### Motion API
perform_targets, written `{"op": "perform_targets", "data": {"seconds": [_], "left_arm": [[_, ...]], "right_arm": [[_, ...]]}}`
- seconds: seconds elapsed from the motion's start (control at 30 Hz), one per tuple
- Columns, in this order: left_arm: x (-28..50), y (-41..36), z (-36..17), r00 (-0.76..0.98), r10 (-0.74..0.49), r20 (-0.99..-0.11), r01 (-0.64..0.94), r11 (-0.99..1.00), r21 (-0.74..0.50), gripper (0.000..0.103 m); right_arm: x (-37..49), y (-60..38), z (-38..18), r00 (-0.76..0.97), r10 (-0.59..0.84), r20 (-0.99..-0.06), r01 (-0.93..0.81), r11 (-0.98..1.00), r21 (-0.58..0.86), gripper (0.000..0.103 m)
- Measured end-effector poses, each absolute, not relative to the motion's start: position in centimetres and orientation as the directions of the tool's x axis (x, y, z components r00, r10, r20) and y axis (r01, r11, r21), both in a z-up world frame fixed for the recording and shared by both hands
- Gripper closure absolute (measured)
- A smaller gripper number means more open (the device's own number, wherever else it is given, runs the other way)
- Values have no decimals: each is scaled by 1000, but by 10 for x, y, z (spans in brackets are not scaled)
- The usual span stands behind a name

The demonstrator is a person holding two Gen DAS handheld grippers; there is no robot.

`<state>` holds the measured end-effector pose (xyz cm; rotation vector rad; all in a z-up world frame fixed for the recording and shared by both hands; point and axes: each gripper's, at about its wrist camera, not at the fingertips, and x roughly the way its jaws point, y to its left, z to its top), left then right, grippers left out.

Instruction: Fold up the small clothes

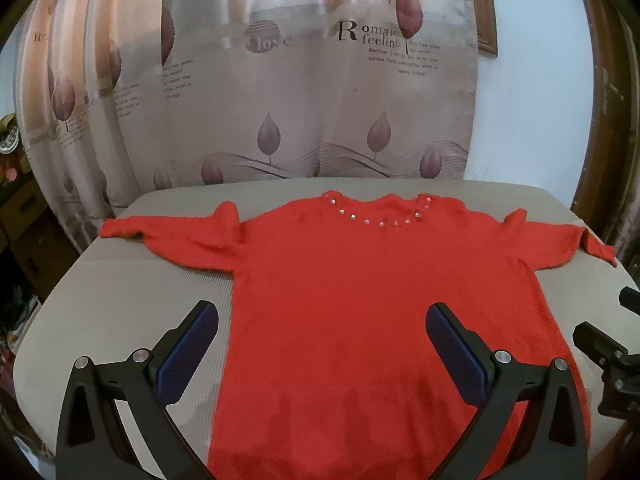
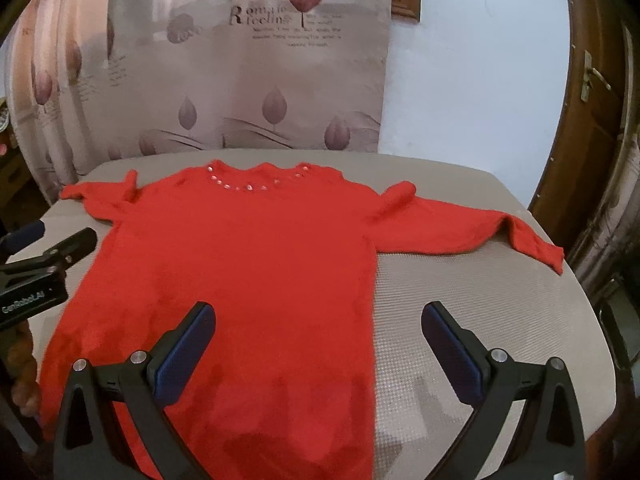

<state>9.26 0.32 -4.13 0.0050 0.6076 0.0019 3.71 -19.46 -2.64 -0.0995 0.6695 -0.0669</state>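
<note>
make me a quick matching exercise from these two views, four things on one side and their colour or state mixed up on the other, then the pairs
Things:
1. sweater
2. left gripper
3. studs
4. curtain

States:
a. hangs behind the table, leaf print
b. lies flat, sleeves spread out
c. open, empty
d. shiny, in a row along the neckline

Pairs: 1-b, 2-c, 3-d, 4-a

This is a room in a home. A satin curtain [image 1: 280, 92] printed with leaves and the word "love" hangs behind the padded grey table [image 1: 120, 292]; a wooden door [image 2: 592, 120] with a metal handle stands beyond its right edge, beside a pale painted wall [image 2: 472, 80].
</note>
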Motion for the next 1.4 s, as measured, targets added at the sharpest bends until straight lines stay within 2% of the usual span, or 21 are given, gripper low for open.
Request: {"op": "perform_targets", "data": {"seconds": [0.33, 0.6, 0.7, 0.8, 0.97, 1.13, 1.4], "left_arm": [[112, -2, -53, 807, 17, -590, -8, 1000, 17, 0], [125, 3, -75, 809, -12, -588, 7, 1000, -11, 0], [128, 6, -84, 813, -35, -581, 30, 999, -18, 0], [135, 8, -88, 792, -76, -605, 53, 997, -56, 0], [145, 13, -99, 749, -110, -653, 52, 993, -108, 0], [151, 15, -107, 717, -116, -688, 31, 991, -134, 0], [151, 10, -108, 709, -94, -699, 36, 995, -97, 0]], "right_arm": [[66, -206, -29, 769, -136, -625, 54, 988, -148, 1], [91, -231, -38, 752, -107, -650, 66, 994, -87, 1], [102, -256, -41, 747, -16, -665, 47, 998, 29, 2], [118, -307, -47, 725, 128, -676, 62, 966, 249, 27], [135, -426, -64, 768, 220, -601, 224, 788, 574, 29], [144, -512, -85, 841, 302, -449, 269, 488, 831, 31], [177, -540, -100, 886, 275, -374, 287, 310, 906, 33]]}}
